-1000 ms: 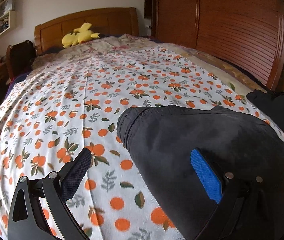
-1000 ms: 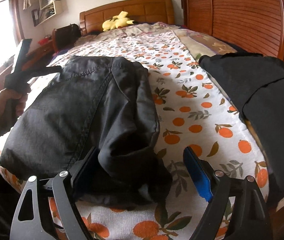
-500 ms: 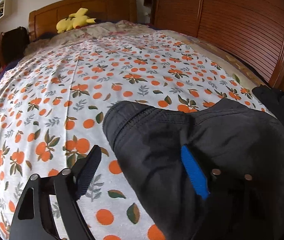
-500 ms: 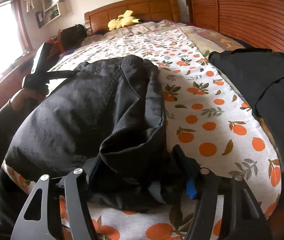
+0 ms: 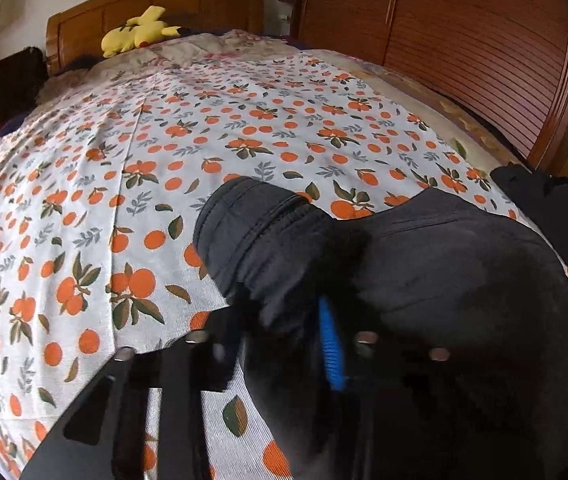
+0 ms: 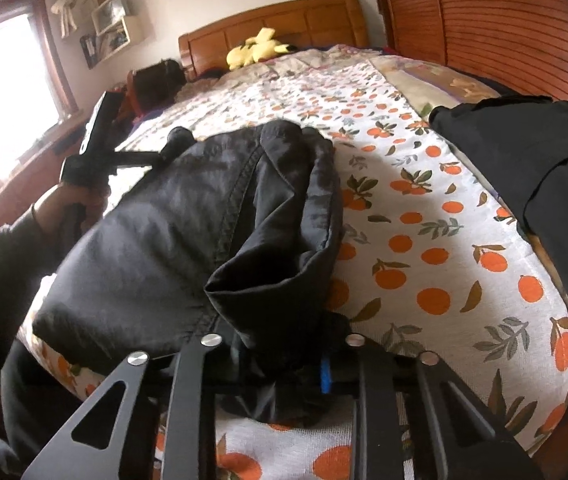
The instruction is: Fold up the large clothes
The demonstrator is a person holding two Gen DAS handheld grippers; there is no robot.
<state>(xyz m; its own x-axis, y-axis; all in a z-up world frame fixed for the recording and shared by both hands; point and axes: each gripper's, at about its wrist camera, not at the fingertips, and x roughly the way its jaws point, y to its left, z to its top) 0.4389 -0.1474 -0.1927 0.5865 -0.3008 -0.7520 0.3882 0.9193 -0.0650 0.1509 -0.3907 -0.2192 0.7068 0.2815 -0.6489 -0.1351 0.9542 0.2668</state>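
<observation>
As both sets of jaws have just been closing on bunched cloth, the left gripper [image 5: 284, 332] pinches a thick fold of the dark grey, quilted-looking fabric garment [image 6: 188, 232] close to its ribbed, stitched cuff-like end [image 5: 252, 220], while the right gripper [image 6: 280, 364] clamps the crumpled near end of the same garment, its blue pad [image 6: 325, 376] just visible against the cloth. The garment lies at the near edge of the bed, on the white bedsheet printed with oranges and green leaves [image 5: 164, 152], partly folded already and running from that edge toward the middle of the bed; a second pile of black clothing [image 6: 543, 168] sits well apart at the bed's right edge, and a yellow plush toy [image 5: 136, 32] rests by the wooden headboard [image 5: 156, 4]. In the right wrist view a person's hand [image 6: 72, 204] grips the left tool's handle. The step appears to be taking hold of two ends before carrying one half over the other. To do it well, both grips probably need to catch every layer of the bunched fabric, and the two ends should rise together and level, so that no loose layer slips out or drags creases into the sheet. How deep each bite reaches cannot be told from these views.
</observation>
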